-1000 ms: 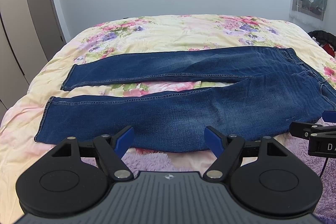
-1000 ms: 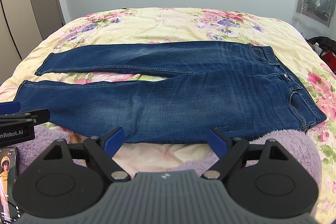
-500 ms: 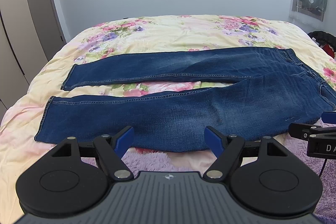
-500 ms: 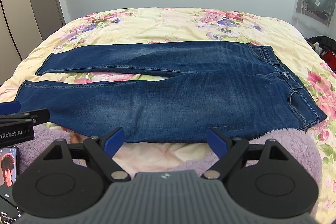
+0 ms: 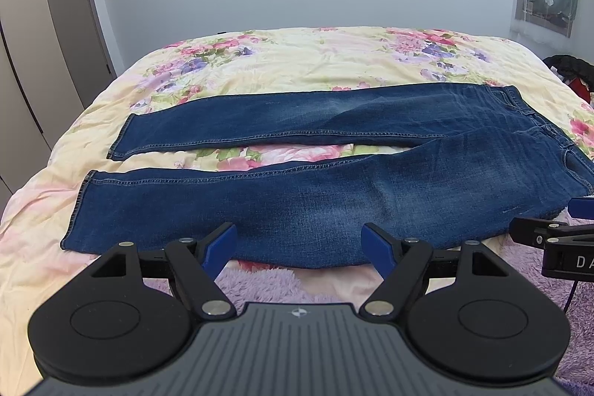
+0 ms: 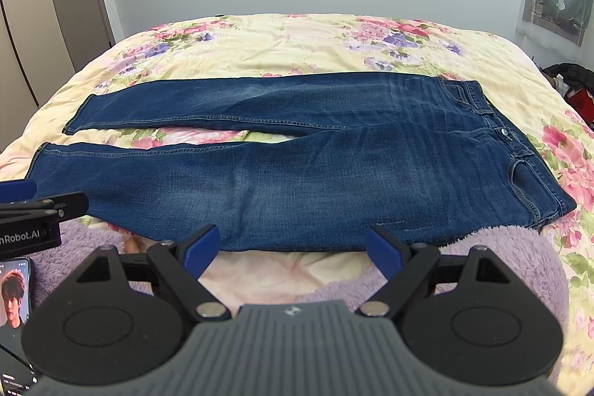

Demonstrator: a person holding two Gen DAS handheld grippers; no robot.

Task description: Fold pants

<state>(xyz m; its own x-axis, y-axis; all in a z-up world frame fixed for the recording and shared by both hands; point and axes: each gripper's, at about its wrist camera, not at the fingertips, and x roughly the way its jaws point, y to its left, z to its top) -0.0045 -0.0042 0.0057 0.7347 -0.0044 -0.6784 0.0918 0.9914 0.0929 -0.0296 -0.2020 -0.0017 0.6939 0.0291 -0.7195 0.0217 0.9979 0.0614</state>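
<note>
A pair of dark blue jeans lies spread flat on a bed covered by a floral quilt, both legs stretched out side by side with a strip of quilt showing between them. The hems point left of the jaws and the waistband, with its metal button, lies to the right.

The left gripper hangs just short of the near edge of the closer leg, its jaws spread wide and holding nothing; the blue fingertips sit over the hem-side half of that leg. The right gripper hovers the same way nearer the thigh and seat, jaws released and empty, its blue pads just before the denim's near edge.

Below the jaws, a fuzzy purple blanket lies along the near side of the bed, touching the jeans' edge. At the lower left of the right wrist view a phone shows a lit screen.
</note>
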